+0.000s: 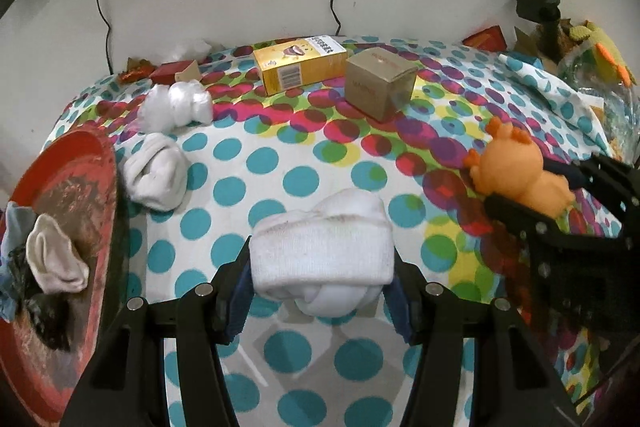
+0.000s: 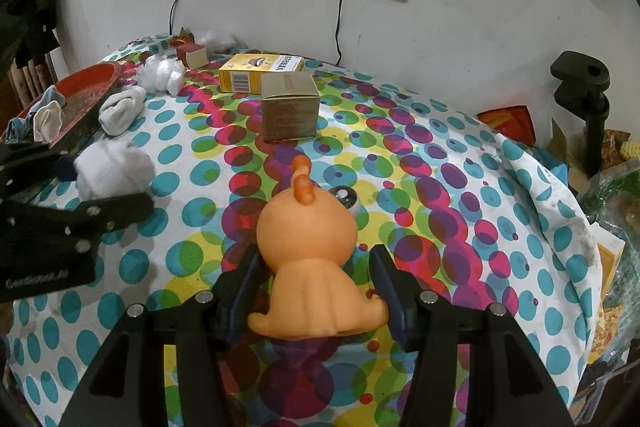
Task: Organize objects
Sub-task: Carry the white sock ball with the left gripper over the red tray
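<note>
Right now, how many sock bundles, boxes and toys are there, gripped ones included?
Rolled white sock bundles: 3 (held, two lying)
Boxes: 2 (yellow box, brown box)
Orange toy: 1
Total: 6

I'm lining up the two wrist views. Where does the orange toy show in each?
Left wrist view: orange toy at right, in the right gripper.
Right wrist view: orange toy at bottom centre, between the fingers.
Shared landmark: brown box beside the yellow box.
</note>
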